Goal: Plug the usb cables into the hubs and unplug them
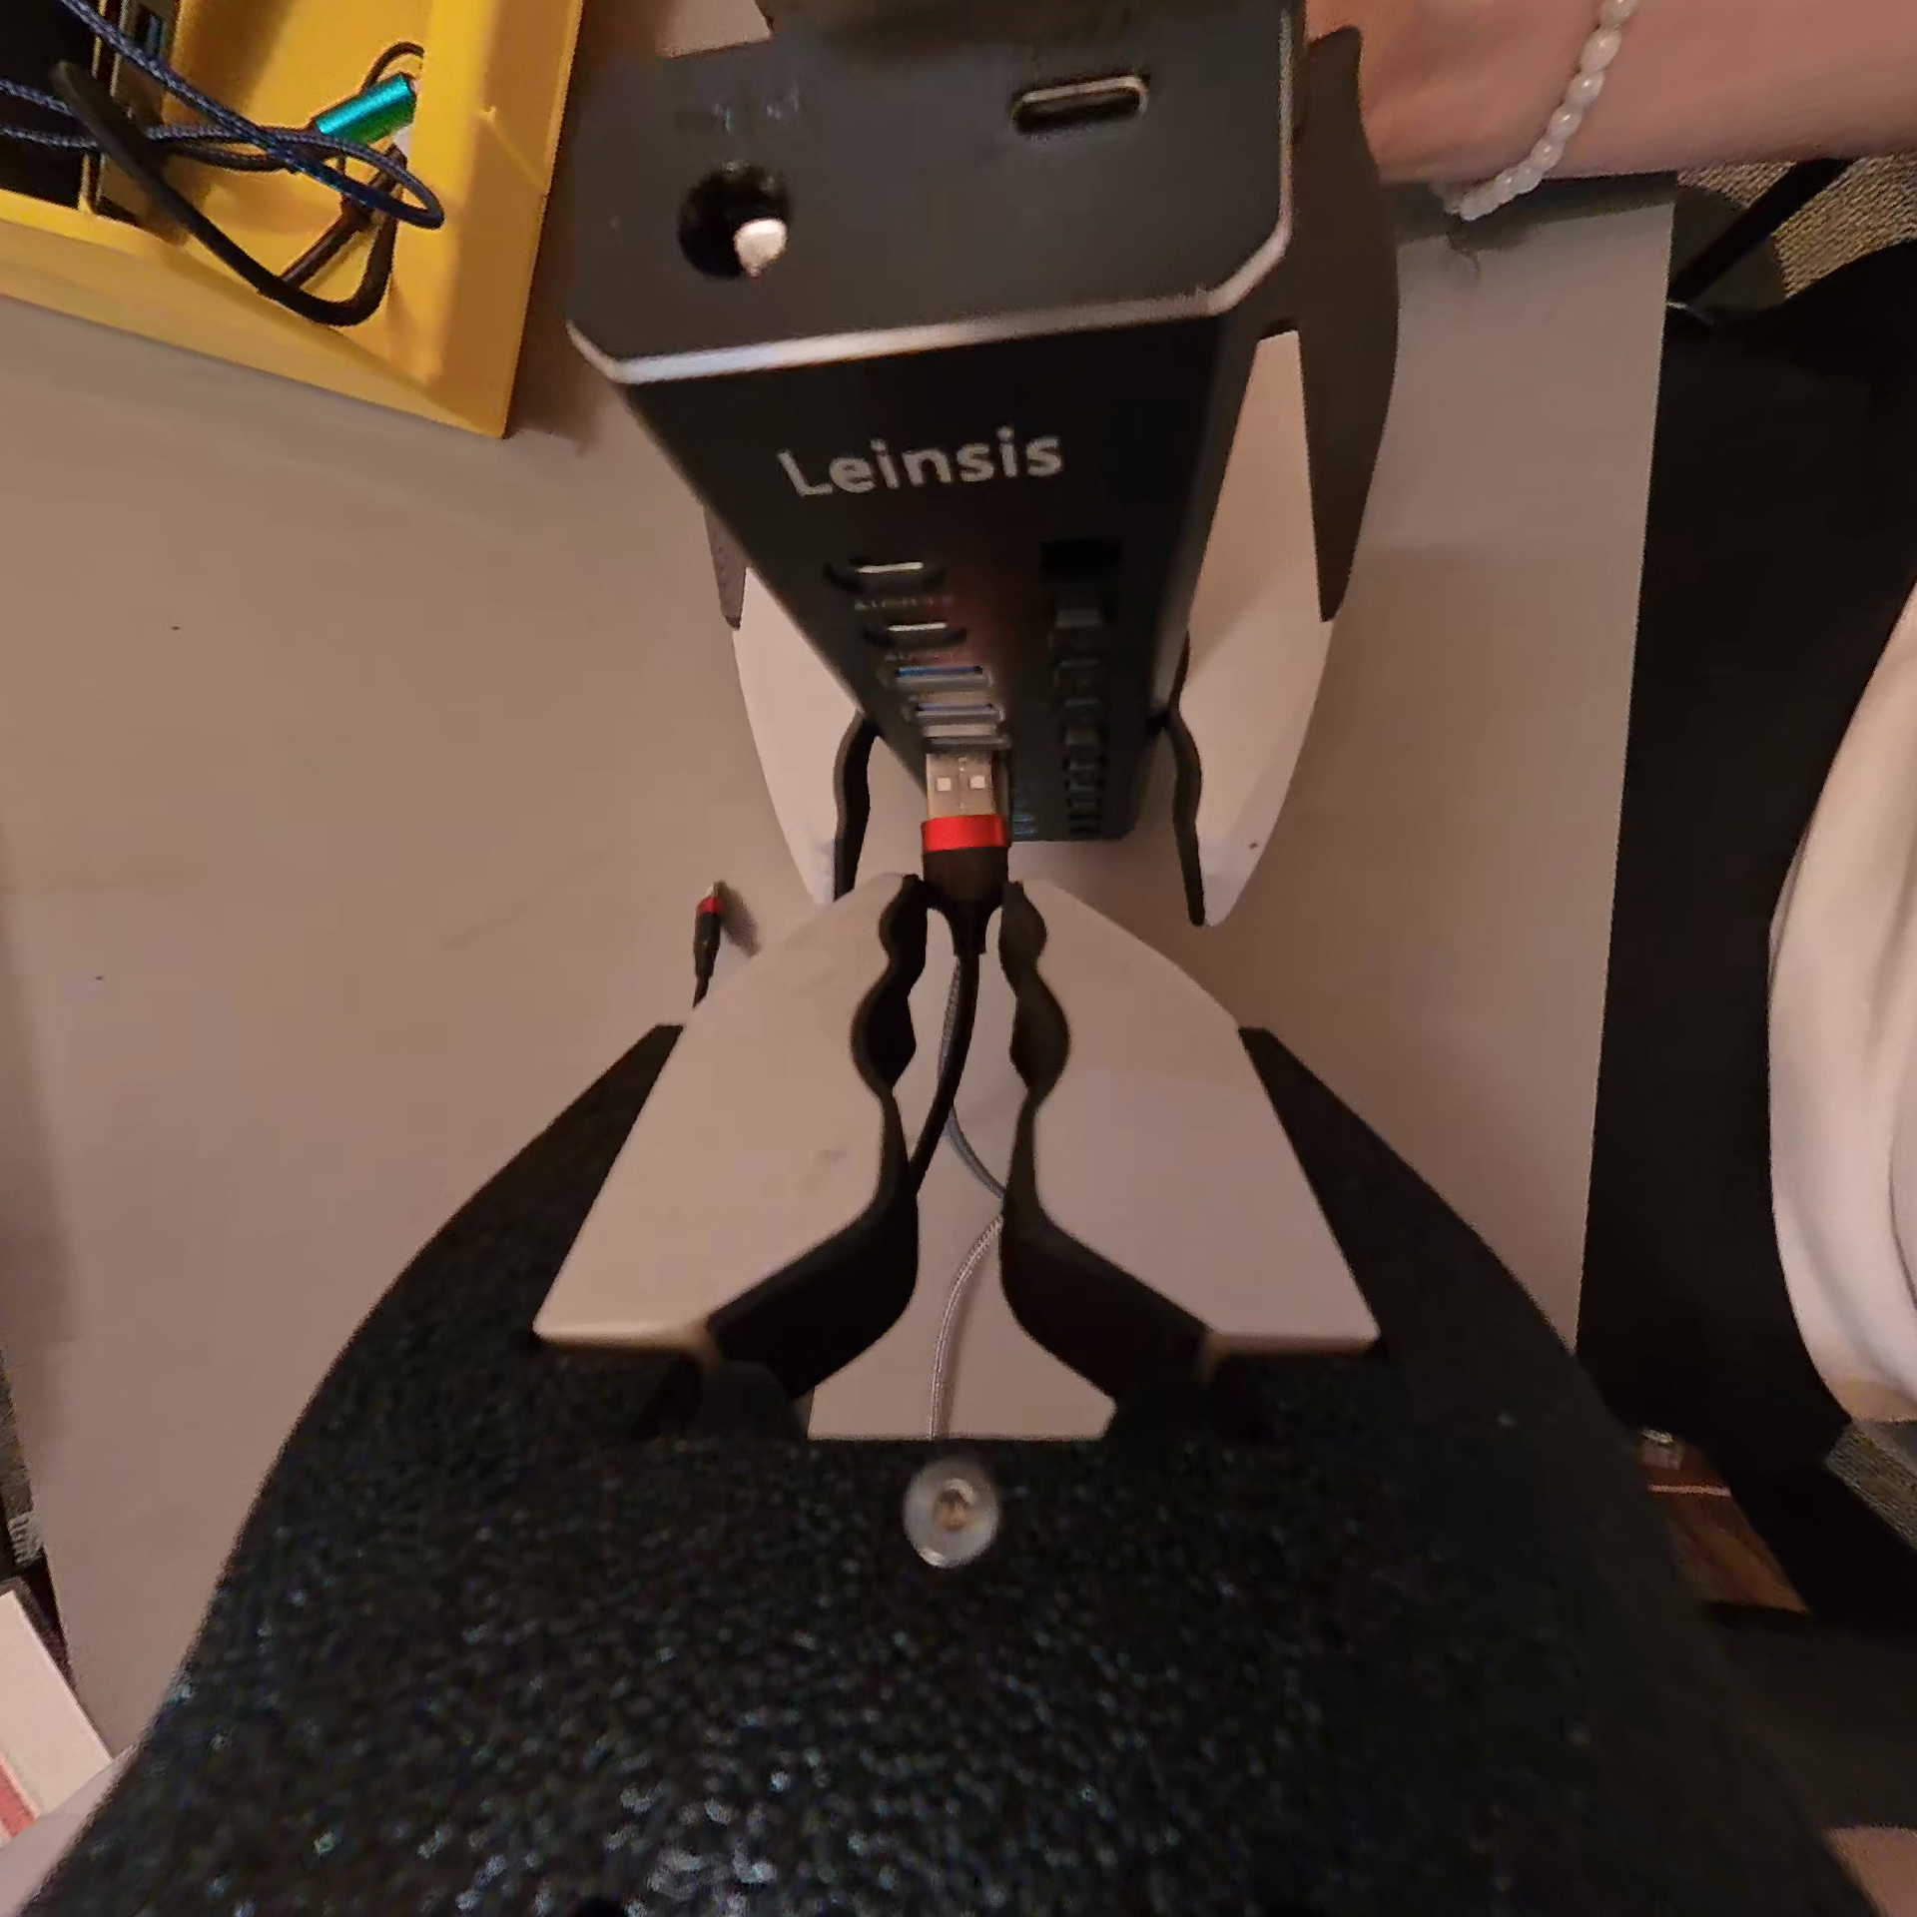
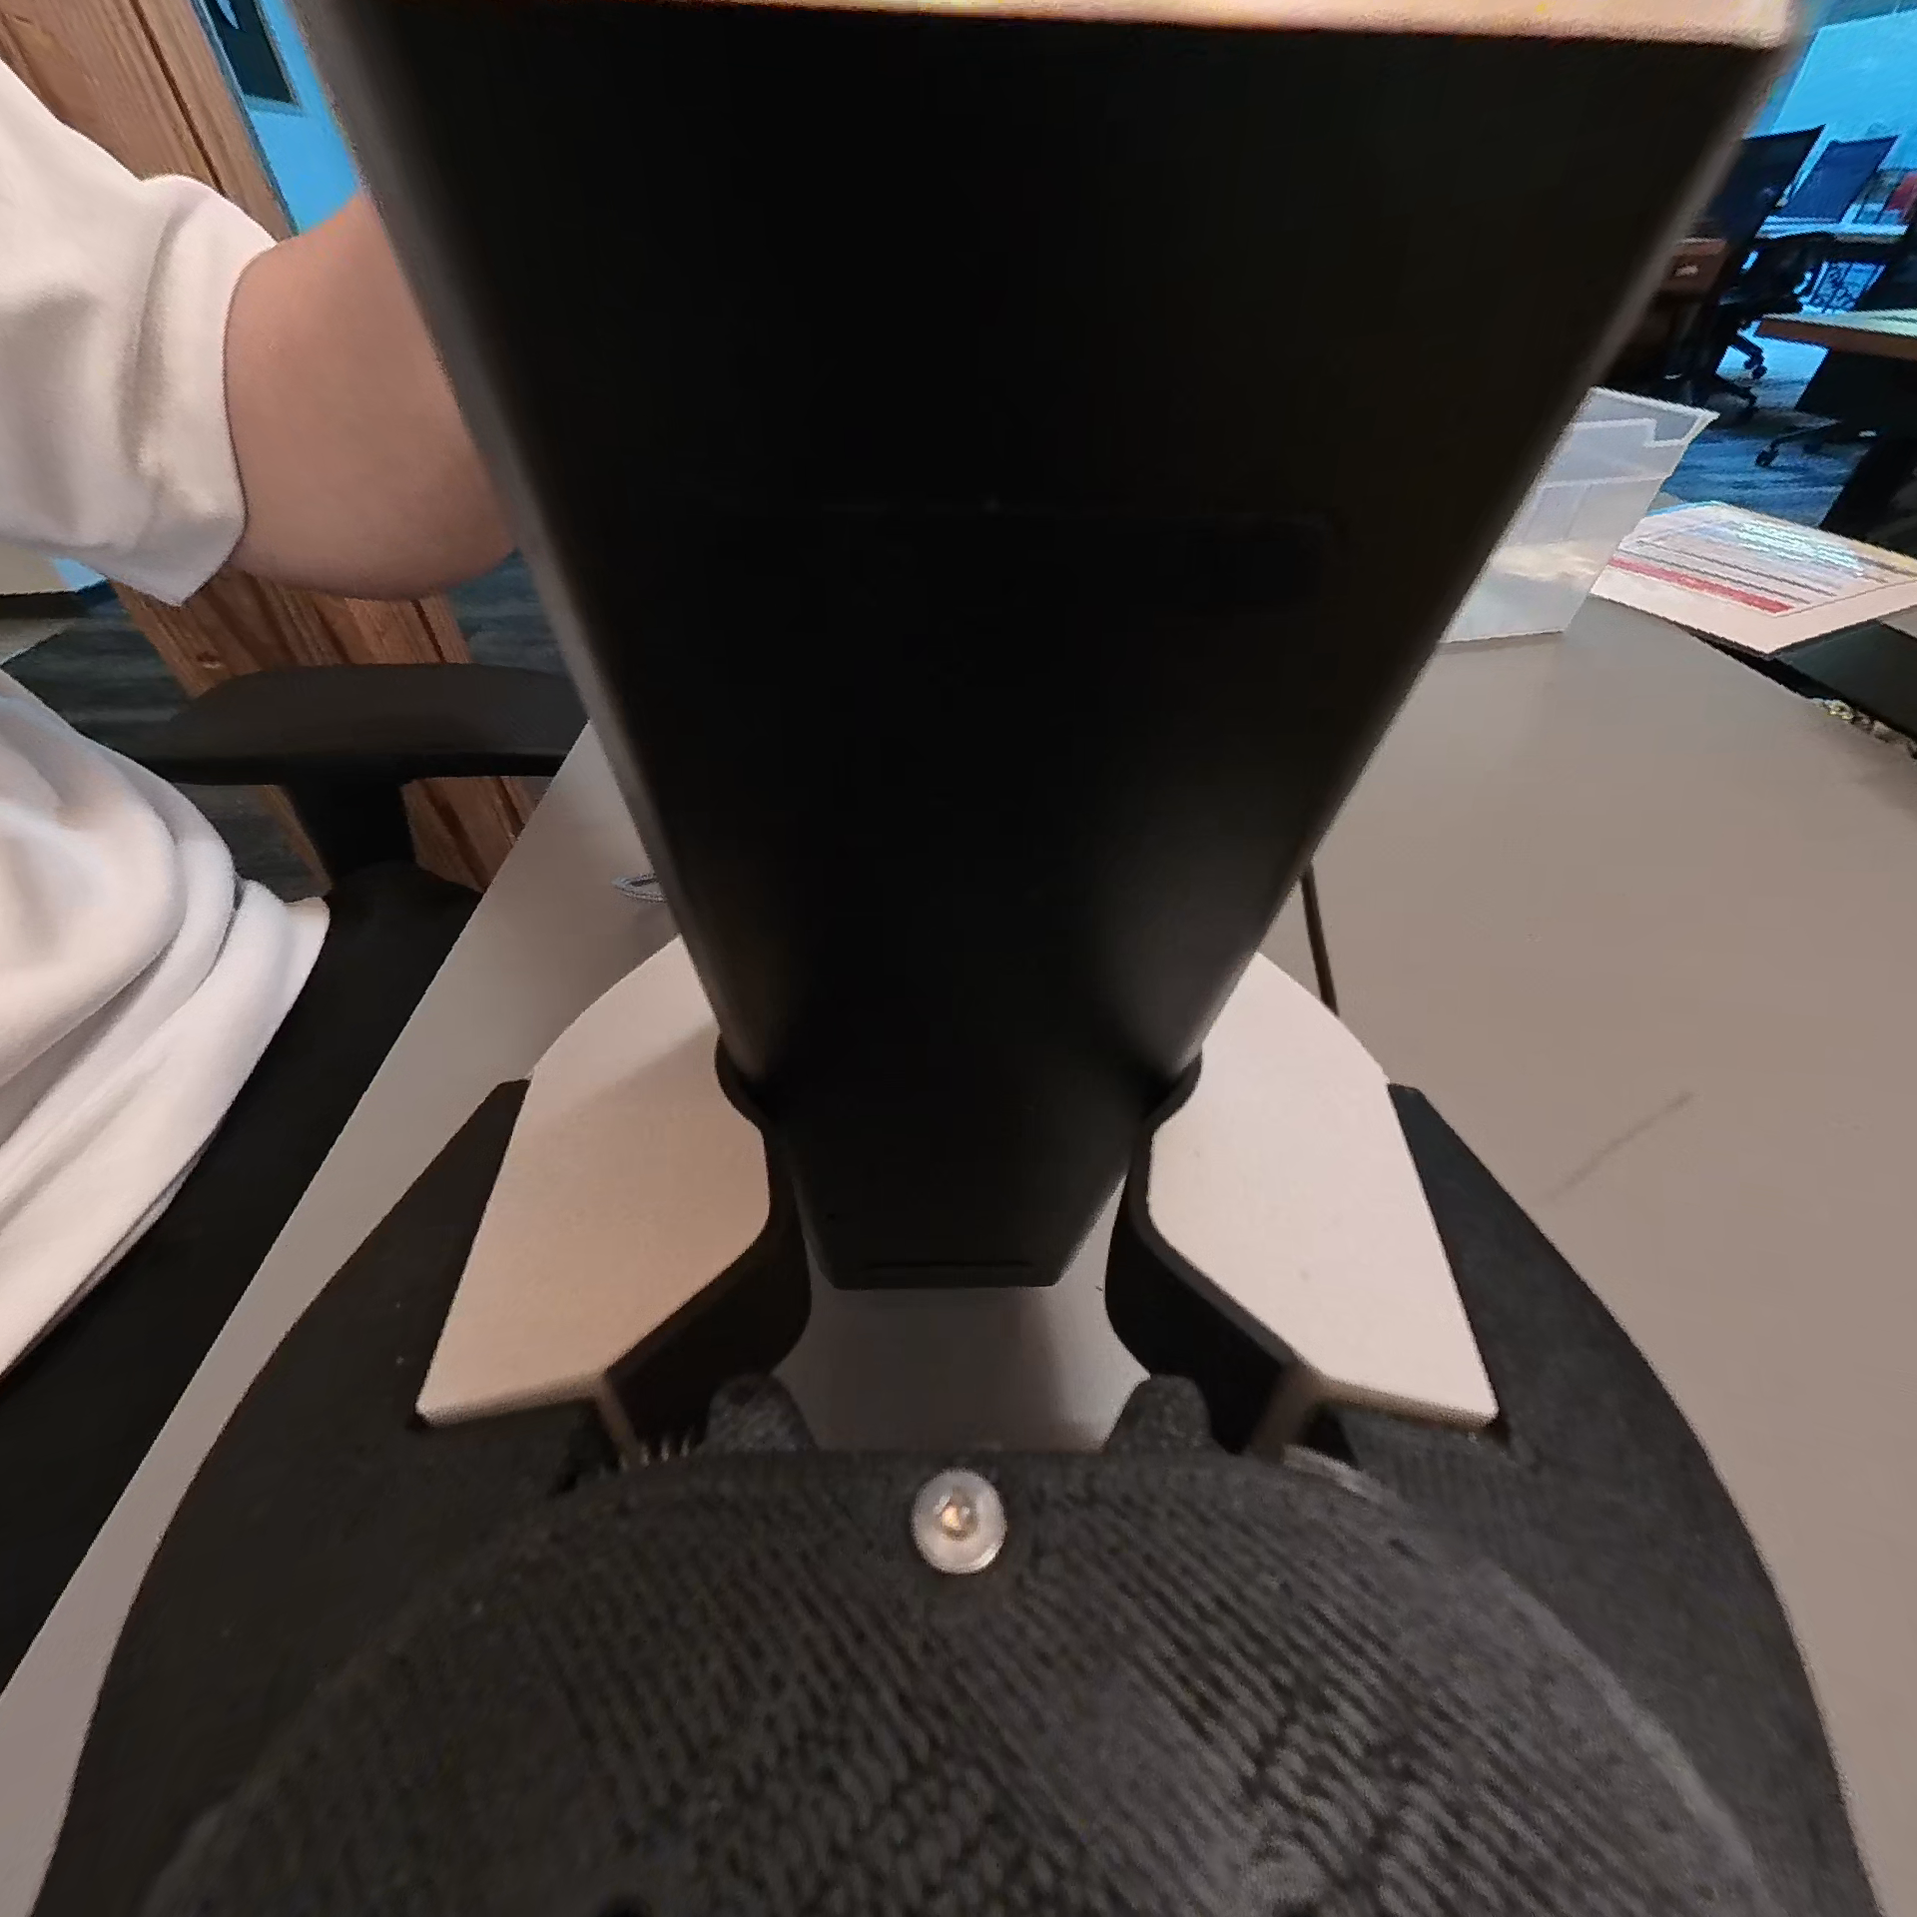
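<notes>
Left wrist view: the left tool (image 1: pixel 960 903) pinches a red-collared USB plug (image 1: pixel 965 820) right at the black hub (image 1: pixel 934 456).
Right tool (image 2: pixel 960 1131) squeezes the hub's (image 2: pixel 985 519) far end above the grey table (image 2: pixel 1608 985).

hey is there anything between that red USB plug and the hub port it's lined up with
Nothing visible. The left gripper holds the red-collared USB plug with its metal tip right at the hub and its column of ports, no cable or finger crossing between. The right gripper clamps the hub from behind.
</notes>
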Demonstrator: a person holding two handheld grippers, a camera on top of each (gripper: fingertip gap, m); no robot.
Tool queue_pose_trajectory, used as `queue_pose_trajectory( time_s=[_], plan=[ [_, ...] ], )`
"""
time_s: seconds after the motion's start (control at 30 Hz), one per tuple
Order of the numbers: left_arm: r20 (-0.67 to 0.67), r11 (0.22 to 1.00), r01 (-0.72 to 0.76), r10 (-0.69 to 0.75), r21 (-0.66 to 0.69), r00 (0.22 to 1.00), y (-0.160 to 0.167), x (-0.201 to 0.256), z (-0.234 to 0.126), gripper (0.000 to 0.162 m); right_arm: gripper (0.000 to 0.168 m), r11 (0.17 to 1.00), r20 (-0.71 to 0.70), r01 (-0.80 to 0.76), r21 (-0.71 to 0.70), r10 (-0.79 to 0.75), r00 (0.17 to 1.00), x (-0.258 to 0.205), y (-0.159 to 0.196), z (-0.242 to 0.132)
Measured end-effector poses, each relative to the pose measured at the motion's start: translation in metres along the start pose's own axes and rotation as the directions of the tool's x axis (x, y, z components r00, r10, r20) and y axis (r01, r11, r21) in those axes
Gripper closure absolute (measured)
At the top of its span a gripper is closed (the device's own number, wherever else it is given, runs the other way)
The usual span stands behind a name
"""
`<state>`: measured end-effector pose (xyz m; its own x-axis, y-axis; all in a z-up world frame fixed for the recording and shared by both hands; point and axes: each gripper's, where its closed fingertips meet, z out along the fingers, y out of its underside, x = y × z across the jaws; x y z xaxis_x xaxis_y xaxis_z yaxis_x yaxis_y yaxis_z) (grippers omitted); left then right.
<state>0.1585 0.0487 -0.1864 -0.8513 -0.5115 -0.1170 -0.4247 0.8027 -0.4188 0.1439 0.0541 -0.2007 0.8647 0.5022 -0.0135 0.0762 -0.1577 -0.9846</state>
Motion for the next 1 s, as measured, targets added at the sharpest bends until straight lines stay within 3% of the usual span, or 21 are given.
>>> queue_pose_trajectory(
  time_s=[0.47, 0.63, 0.77, 0.87, 1.0],
  plan=[
    [0.020, 1.000, -0.014, 0.013, 0.008, 1.000, -0.003, 0.002, 0.002, 0.148, 0.096, 1.000, -0.002, 0.007, -0.017, -0.007, 1.000, 0.000, 0.002, 0.001],
    [0.016, 0.959, 0.025, -0.030, 0.283, 0.999, -0.019, -0.002, -0.001, 0.148, 0.096, 0.996, 0.003, -0.029, 0.080, 0.029, 1.000, 0.003, -0.009, -0.009],
    [-0.010, 0.824, 0.098, -0.112, 0.558, 0.994, -0.029, -0.004, -0.003, 0.149, 0.096, 0.991, -0.001, -0.043, 0.127, 0.043, 0.999, 0.005, -0.014, -0.015],
    [-0.008, 0.739, 0.113, -0.144, 0.664, 0.990, -0.031, -0.004, -0.004, 0.149, 0.096, 0.991, -0.003, -0.041, 0.129, 0.042, 0.999, 0.005, -0.014, -0.015],
    [-0.010, 0.683, 0.111, -0.150, 0.722, 0.989, -0.031, -0.003, -0.004, 0.149, 0.096, 0.991, 0.002, -0.039, 0.124, 0.039, 0.999, 0.004, -0.014, -0.014]
  ],
)
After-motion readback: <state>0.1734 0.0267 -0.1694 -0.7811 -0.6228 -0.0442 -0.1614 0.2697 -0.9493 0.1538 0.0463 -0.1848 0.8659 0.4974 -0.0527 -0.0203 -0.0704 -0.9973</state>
